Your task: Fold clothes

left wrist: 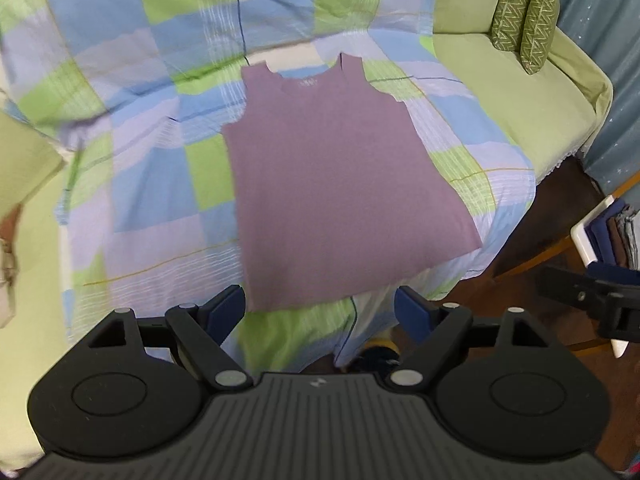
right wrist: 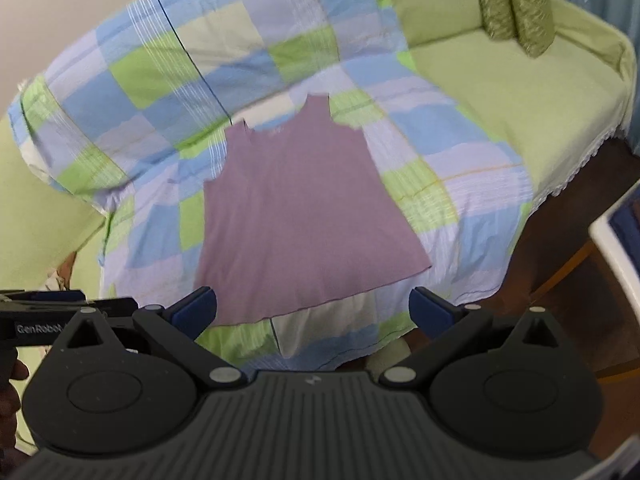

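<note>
A mauve sleeveless top (left wrist: pixel 340 184) lies flat and spread out on a checked blue, green and lilac sheet (left wrist: pixel 160 184) over a sofa seat, neck away from me, hem toward me. It also shows in the right wrist view (right wrist: pixel 304 224). My left gripper (left wrist: pixel 320 308) is open and empty, held above and just short of the hem. My right gripper (right wrist: pixel 314 308) is open and empty, also just short of the hem. The right gripper's body shows at the right edge of the left wrist view (left wrist: pixel 592 292).
The pale green sofa (left wrist: pixel 520 96) extends to the right with two green patterned cushions (left wrist: pixel 524 20) at its back. A white bin with folded dark clothes (left wrist: pixel 612 232) stands on the dark floor to the right. The sheet (right wrist: pixel 440 184) hangs over the seat front.
</note>
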Demonstrator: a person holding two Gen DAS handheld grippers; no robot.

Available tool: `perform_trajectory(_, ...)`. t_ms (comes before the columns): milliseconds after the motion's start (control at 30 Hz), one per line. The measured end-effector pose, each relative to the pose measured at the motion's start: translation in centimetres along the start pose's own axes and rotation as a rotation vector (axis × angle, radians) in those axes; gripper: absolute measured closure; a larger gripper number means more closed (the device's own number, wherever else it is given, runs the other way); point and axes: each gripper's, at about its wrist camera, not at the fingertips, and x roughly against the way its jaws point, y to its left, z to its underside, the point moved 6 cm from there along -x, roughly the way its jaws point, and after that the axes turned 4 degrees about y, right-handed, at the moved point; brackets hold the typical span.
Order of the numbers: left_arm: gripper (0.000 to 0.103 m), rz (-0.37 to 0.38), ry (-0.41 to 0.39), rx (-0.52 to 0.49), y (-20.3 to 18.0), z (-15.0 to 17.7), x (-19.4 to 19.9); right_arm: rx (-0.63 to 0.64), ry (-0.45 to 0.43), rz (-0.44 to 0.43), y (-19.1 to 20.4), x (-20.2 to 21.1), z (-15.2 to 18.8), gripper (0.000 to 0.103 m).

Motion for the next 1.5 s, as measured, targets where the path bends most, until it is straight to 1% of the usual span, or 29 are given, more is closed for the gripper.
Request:
perform_trajectory(67, 0.020, 0.026, 0.017, 0.000, 1.1, -1.9, -3.1, -0.005, 0.049, -0.002, -0.8, -3.2, -0.9, 0.001)
perform_trajectory(133, 0.021, 0.033, 0.040, -0.016, 2.1, -4.2, -6.5, -0.008, 0.099, -0.006, -1.7, -6.6, -2.1, 0.002)
perform_trajectory(333, 0.021, 0.086, -0.018, -0.004, 6.4, -12.8, -13.2, 0.006, 0.247, -0.041, -3.7, -17.3, -7.6, 0.002)
perform_trajectory(367, 0.021, 0.095, -0.028, -0.002, 7.1, -14.3, -14.2, 0.019, 0.258, -0.056, -3.7, -19.0, -8.6, 0.002)
perform_trajectory(500, 0.025, 0.131, -0.069, 0.007, 10.0, -20.0, -18.6, 0.141, 0.209, -0.122, -3.0, -24.6, -13.8, 0.004)
perform_trajectory(567, 0.026, 0.149, -0.089, 0.012, 11.5, -22.9, -20.8, 0.158, 0.183, -0.137, -2.5, -27.0, -16.3, 0.004)
perform_trajectory(767, 0.026, 0.204, -0.150, 0.026, 15.8, -31.6, -27.3, 0.046, 0.134, -0.188, -1.9, -32.4, -22.4, 0.004)
perform_trajectory(800, 0.027, 0.219, -0.148, 0.036, 16.2, -32.1, -27.9, 0.037, 0.122, -0.193, -1.9, -32.8, -23.0, 0.004)
perform_trajectory(833, 0.031, 0.263, -0.143, 0.057, 16.8, -32.1, -29.2, 0.024, 0.109, -0.200, -1.7, -33.3, -23.7, 0.004)
perform_trajectory(867, 0.032, 0.301, -0.137, 0.069, 17.2, -32.4, -30.0, 0.011, 0.106, -0.204, -1.6, -33.9, -24.2, 0.004)
perform_trajectory(1000, 0.040, 0.369, -0.132, 0.101, 18.2, -32.3, -32.3, -0.030, 0.128, -0.207, -1.3, -35.9, -24.9, 0.004)
perform_trajectory(1133, 0.040, 0.434, -0.128, 0.132, 19.2, -32.3, -34.6, -0.046, 0.141, -0.219, -1.1, -36.9, -25.0, 0.004)
perform_trajectory(1167, 0.040, 0.456, -0.138, 0.149, 19.5, -32.3, -34.9, -0.048, 0.147, -0.219, -1.2, -37.3, -25.2, 0.004)
perform_trajectory(1233, 0.040, 0.504, -0.161, 0.182, 20.2, -33.6, -35.3, -0.047, 0.152, -0.219, -1.4, -38.0, -25.8, 0.004)
perform_trajectory(1267, 0.041, 0.518, -0.170, 0.182, 20.3, -33.8, -35.4, -0.046, 0.152, -0.219, -1.5, -38.2, -26.1, 0.004)
perform_trajectory(1300, 0.044, 0.521, -0.172, 0.180, 20.3, -33.9, -35.5, -0.044, 0.151, -0.218, -1.6, -38.5, -26.4, 0.004)
perform_trajectory(1333, 0.051, 0.514, -0.188, 0.149, 20.1, -34.2, -35.6, -0.042, 0.149, -0.219, -1.6, -38.7, -26.7, 0.004)
perform_trajectory(1367, 0.055, 0.511, -0.194, 0.125, 20.0, -34.4, -35.7, -0.039, 0.146, -0.220, -1.7, -38.8, -27.0, 0.004)
perform_trajectory(1400, 0.067, 0.510, -0.194, 0.104, 20.0, -34.6, -35.8, -0.036, 0.145, -0.222, -1.7, -39.0, -27.3, 0.004)
perform_trajectory(1433, 0.087, 0.509, -0.193, 0.099, 20.0, -34.7, -35.8, -0.026, 0.142, -0.223, -1.8, -39.2, -27.7, 0.004)
perform_trajectory(1500, 0.090, 0.507, -0.173, 0.059, 20.1, -35.1, -36.0, 0.011, 0.130, -0.225, -1.9, -39.5, -28.8, 0.004)
